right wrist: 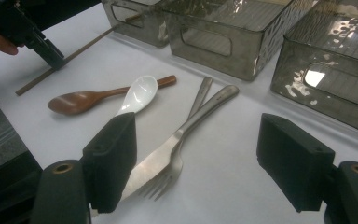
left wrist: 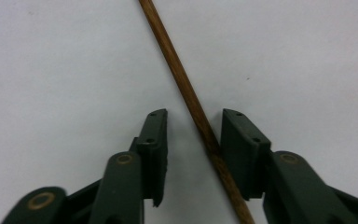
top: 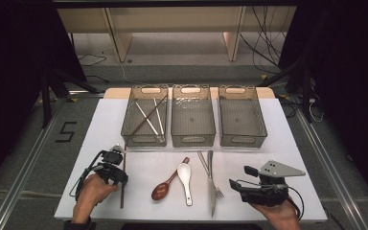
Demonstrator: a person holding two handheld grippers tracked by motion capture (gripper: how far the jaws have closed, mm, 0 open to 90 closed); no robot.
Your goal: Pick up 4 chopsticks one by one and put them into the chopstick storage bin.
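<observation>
The left gripper (left wrist: 193, 140), seen at the lower left of the high view, straddles a slender brown wooden chopstick (left wrist: 186, 88) lying flat on the white table (left wrist: 51, 70). In the left gripper view the stick runs diagonally from top centre to bottom right between the partly closed jaws; it appears to touch the right-hand pad, though contact cannot be confirmed, and stands clear of the other. The right gripper (right wrist: 196, 163) rests released at lower right, jaws wide, holding nothing.
</observation>
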